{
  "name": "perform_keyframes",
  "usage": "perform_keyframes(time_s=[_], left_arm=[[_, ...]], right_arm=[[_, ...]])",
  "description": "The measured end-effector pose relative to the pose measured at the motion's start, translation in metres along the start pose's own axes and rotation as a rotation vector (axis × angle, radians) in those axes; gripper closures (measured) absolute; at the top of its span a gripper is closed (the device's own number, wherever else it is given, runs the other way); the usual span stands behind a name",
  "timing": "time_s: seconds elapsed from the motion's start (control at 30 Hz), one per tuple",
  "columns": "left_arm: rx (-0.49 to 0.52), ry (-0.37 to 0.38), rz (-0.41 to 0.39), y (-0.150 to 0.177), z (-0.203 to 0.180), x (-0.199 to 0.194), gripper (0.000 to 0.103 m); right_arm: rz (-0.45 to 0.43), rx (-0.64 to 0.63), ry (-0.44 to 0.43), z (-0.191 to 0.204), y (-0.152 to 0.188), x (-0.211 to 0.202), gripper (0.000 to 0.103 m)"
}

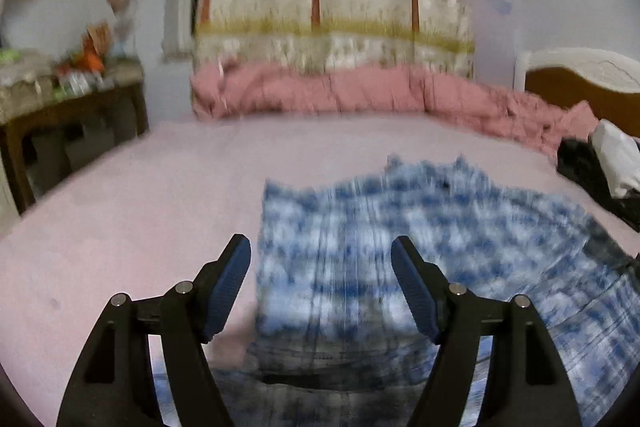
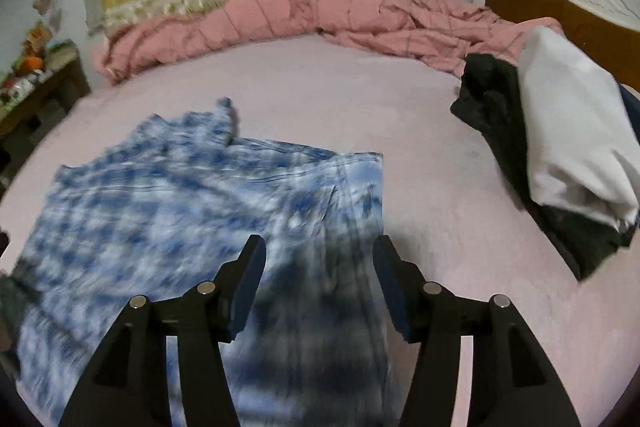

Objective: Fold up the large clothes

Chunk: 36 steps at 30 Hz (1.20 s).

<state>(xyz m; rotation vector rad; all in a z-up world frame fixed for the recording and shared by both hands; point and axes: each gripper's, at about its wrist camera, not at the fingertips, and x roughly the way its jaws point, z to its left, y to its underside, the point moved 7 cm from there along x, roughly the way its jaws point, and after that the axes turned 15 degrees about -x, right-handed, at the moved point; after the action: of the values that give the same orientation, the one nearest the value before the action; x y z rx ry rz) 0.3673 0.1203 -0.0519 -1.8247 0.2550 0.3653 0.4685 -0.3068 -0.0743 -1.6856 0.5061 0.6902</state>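
Blue-and-white checked shirt [image 2: 192, 211] lies flat on my pink bedsheet [image 2: 440, 187], no label readable. It spreads from 9 to 12 o'clock beneath my right gripper [image 2: 319, 285], from 12 to 3 beneath my left gripper [image 1: 321, 287]; both gape, holding nothing.

Blue-and-white checked shirt [image 2: 192, 203]: large woven garment, partly folded, lying flat on the pink bed sheet [image 2: 320, 95]. One straight folded edge runs along its right side. A collar or corner stands up at its far edge. Surface detail is motion-blurred.
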Motion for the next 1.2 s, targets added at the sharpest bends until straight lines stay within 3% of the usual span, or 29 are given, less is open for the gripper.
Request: perform_keyframes(time_s=[0.13,0.2,0.3,0.37,0.5,0.57,0.67,0.77,0.93,1.2], left_arm=[[-0.04,0.077,-0.117,-0.021,-0.011,-0.06,0.024],[-0.01,0.085,-0.158,-0.026,-0.021,-0.089,0.019],[0.011,0.115,-0.171,-0.028,-0.034,-0.121,0.0],[0.024,0.146,-0.176,-0.026,-0.043,-0.139,0.0],[0.062,0.135,-0.216,-0.021,-0.057,-0.169,0.0],[0.043,0.142,-0.214,-0.018,-0.062,-0.176,0.0],[0.068,0.13,-0.217,-0.011,-0.069,-0.187,0.0],[0.074,0.116,-0.215,-0.002,-0.069,-0.191,0.0],[0.083,0.077,-0.148,0.023,-0.064,-0.183,0.0],[0.067,-0.013,-0.052,0.07,-0.041,-0.162,0.0]], right_arm=[[-0.13,-0.008,0.014,0.005,0.017,-0.064,0.018],[-0.171,-0.013,0.025,0.007,0.025,-0.091,0.018],[-0.203,-0.009,0.027,0.009,0.032,-0.12,0.018],[-0.229,-0.011,0.045,0.012,0.035,-0.137,0.017],[-0.293,-0.011,0.087,0.022,0.039,-0.168,0.01],[-0.338,0.003,0.094,0.028,0.045,-0.186,0.001],[-0.373,0.0,0.094,0.039,0.053,-0.205,0.0],[-0.373,-0.031,0.101,0.051,0.063,-0.215,0.0],[-0.333,-0.067,0.094,0.069,0.083,-0.213,0.0],[-0.196,-0.073,0.083,0.082,0.121,-0.179,0.0]])
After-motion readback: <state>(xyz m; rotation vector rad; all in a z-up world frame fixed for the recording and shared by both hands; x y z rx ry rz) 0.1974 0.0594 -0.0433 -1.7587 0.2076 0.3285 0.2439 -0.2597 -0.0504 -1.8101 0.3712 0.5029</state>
